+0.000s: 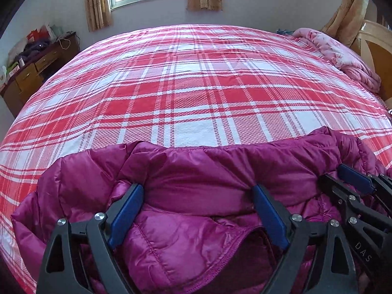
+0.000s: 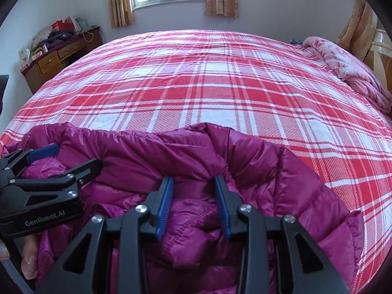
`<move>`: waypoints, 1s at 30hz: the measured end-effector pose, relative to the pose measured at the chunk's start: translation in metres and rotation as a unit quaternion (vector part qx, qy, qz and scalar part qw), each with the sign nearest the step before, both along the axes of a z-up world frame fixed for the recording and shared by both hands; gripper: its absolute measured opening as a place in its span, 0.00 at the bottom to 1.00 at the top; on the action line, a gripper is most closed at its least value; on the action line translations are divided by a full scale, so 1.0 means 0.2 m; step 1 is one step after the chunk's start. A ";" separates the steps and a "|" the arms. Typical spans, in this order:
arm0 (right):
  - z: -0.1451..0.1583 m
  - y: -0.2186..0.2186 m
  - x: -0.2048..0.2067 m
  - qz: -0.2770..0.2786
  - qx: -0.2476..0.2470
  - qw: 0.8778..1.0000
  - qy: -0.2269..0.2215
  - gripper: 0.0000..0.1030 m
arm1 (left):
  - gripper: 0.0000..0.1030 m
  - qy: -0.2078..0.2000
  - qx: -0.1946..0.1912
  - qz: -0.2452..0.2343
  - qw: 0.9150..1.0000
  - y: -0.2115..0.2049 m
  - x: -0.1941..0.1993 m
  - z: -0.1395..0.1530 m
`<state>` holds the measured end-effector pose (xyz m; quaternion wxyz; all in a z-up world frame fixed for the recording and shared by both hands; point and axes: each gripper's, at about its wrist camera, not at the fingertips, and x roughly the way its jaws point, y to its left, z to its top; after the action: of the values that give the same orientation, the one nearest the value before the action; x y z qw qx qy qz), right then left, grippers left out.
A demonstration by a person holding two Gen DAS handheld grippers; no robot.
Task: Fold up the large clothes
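Right wrist: right gripper [image 2: 193, 183] fingers pinch the jacket [image 2: 257, 171] fold on the bed [image 2: 220, 73]; left gripper [image 1: 198, 193] fingers wide, unclamped; next, lay flat.

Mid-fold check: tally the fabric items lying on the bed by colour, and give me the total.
Magenta puffer jacket: 1
Pink floral quilt, bunched at the far right end of the bed: 1
Red and white plaid bedspread: 1
Total: 3

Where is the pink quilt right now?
In both views the pink quilt lies bunched at the bed's far right corner, beside the wooden headboard.
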<state>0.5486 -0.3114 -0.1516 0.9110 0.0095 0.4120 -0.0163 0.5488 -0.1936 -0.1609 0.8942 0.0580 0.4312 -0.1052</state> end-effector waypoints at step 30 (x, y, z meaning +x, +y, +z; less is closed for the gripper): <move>-0.01 0.02 0.01 -0.005 -0.020 1.000 0.006 0.37 | 0.92 -0.001 0.024 0.000 1.000 -0.03 0.00 -0.02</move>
<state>0.5503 -0.3081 -0.1545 0.9083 -0.0063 0.4173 -0.0290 0.5487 -0.2004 -0.1640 0.8932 0.0793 0.4324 -0.0946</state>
